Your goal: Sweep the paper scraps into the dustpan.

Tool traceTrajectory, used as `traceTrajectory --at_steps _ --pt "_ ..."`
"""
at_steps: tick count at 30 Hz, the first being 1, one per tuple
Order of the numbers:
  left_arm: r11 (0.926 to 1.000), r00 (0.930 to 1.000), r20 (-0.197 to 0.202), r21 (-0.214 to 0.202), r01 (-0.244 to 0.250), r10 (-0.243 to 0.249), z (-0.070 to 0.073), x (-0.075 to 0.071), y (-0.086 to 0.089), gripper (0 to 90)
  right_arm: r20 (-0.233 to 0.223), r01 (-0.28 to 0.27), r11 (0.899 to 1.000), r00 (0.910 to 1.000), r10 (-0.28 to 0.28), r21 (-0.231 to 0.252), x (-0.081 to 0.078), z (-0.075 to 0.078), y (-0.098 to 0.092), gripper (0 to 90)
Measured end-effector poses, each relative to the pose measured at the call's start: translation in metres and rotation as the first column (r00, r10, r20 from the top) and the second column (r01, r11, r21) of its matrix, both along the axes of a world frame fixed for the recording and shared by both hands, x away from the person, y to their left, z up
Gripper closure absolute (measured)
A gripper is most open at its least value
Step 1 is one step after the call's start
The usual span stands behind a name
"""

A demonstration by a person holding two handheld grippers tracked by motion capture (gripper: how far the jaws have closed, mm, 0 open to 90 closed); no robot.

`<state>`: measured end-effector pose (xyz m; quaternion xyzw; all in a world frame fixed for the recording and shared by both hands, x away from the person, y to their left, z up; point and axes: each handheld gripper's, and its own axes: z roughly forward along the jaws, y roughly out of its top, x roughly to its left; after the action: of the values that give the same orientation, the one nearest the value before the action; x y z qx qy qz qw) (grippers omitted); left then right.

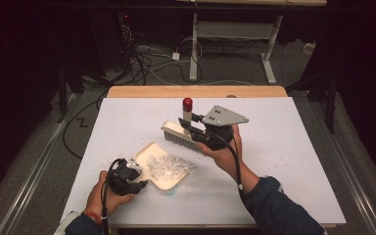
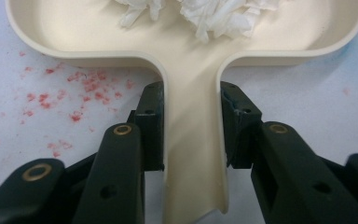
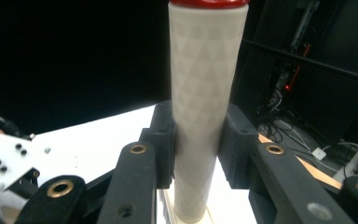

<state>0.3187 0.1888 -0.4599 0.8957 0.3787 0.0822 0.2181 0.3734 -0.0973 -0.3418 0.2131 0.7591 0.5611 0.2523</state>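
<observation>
Dustpan [image 1: 162, 169] sat near the table's [image 1: 293, 161] front edge, white shreds [image 1: 169, 164] heaped inside, our left gripper [image 2: 191, 126] clamping its handle. Right gripper [image 3: 198, 140] squeezed the brush [image 1: 181, 133] handle upright; we judged short, low strokes toward the pan best.

Glossy cream plastic dustpan [image 2: 193, 154]

Dim room, one lit table

A white-topped table [image 1: 284, 161] with a wooden far edge stands on grey floor [image 1: 39, 147]. Beyond it, cables [image 1: 147, 61] tangle across the floor beside a white-legged desk frame [image 1: 235, 34]; darkness closes in left and right.
</observation>
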Motion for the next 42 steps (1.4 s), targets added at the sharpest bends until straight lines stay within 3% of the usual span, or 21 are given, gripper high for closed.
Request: traceTrajectory --at_steps 4,11,17,21,26,34,38,42 --pt "1.0000 1.0000 0.004 0.008 -0.001 0.001 0.001 0.000 0.000 63.0 -0.012 0.011 1.000 0.9999 -0.011 -0.017 -0.006 -0.002 -0.019 70.3" --pt "0.9999 1.0000 0.005 0.010 -0.004 0.004 0.000 -0.001 0.000 62.9 -0.026 0.050 0.998 0.9983 -0.051 -0.043 -0.029 -0.007 -0.074 70.3" --pt "0.9997 1.0000 0.005 0.023 0.001 -0.001 0.001 -0.001 0.000 63.0 -0.094 0.034 0.997 0.9948 -0.040 -0.072 -0.048 -0.019 -0.099 70.3" --pt "0.9996 1.0000 0.006 0.028 0.002 -0.002 0.002 0.000 -0.001 63.0 -0.133 0.007 0.995 0.9910 -0.020 -0.104 -0.050 -0.032 -0.091 70.3" --pt "0.9994 0.9999 0.002 0.032 0.012 -0.013 0.003 0.001 -0.001 62.9 -0.124 -0.019 0.994 0.9922 0.006 -0.108 -0.045 -0.033 -0.071 70.3" --pt "0.9993 0.9999 0.002 0.034 0.016 -0.016 0.002 0.002 -0.001 63.0 -0.129 -0.054 0.995 0.9908 0.043 -0.086 -0.023 -0.036 -0.018 70.3" --pt "0.9993 0.9999 0.004 0.033 0.016 -0.016 0.002 0.002 -0.001 62.9 -0.128 -0.086 0.993 0.9888 0.076 -0.078 -0.023 -0.031 -0.001 70.3" --pt "0.9993 0.9998 0.005 0.032 0.017 -0.018 0.002 0.001 0.000 62.9 -0.104 -0.093 0.993 0.9909 0.085 -0.076 -0.028 -0.019 0.000 70.3"
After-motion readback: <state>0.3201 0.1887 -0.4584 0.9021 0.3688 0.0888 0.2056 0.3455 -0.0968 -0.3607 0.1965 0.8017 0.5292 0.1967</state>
